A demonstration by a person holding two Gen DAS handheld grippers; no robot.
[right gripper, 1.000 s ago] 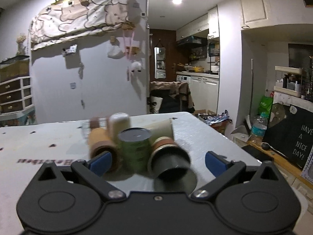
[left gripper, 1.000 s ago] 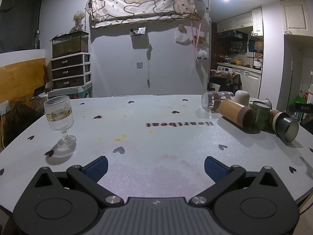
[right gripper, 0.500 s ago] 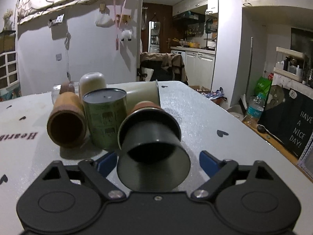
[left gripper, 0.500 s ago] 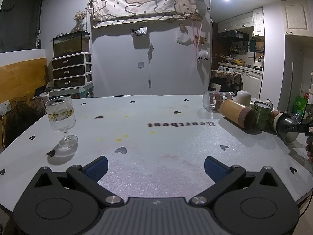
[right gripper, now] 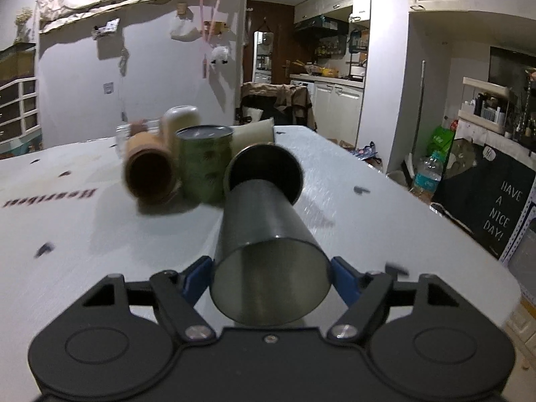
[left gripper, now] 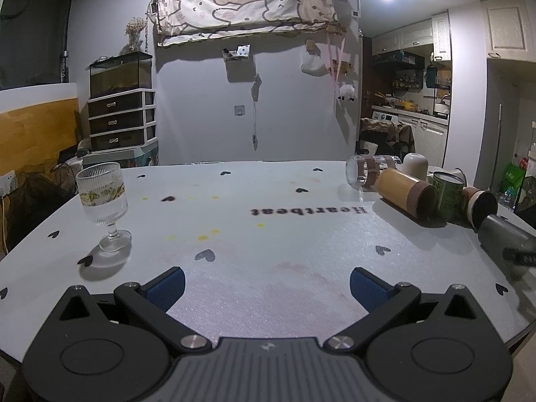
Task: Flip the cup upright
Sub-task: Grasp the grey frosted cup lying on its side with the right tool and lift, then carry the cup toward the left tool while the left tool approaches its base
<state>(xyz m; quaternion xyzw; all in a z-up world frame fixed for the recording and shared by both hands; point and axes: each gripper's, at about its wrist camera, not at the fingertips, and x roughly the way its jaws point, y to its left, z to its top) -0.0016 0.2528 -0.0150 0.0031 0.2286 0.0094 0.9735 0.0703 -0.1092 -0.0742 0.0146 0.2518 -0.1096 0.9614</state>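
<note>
Counter [left gripper: 268, 221]: white, heart-patterned, bearing all items.
Cluster of tipped cups at counter's right end: tan cup [right gripper: 149, 176], green cup [right gripper: 204, 164], dark-rimmed cup [right gripper: 264, 174], all on sides.
Grey metal cup [right gripper: 268, 251]: horizontal, off cluster, gripped across body.
Right hand-held gripper [right gripper: 271, 278]: clenched on grey metal cup, blue pads on both flanks.
Left hand-held gripper [left gripper: 267, 286]: released, idle, holding nothing, low over counter.
Stemmed glass [left gripper: 103, 201]: upright at left.
Step judged: cup picked, flip pending. Next: rotate wrist, base down, set on bare counter, release.
</note>
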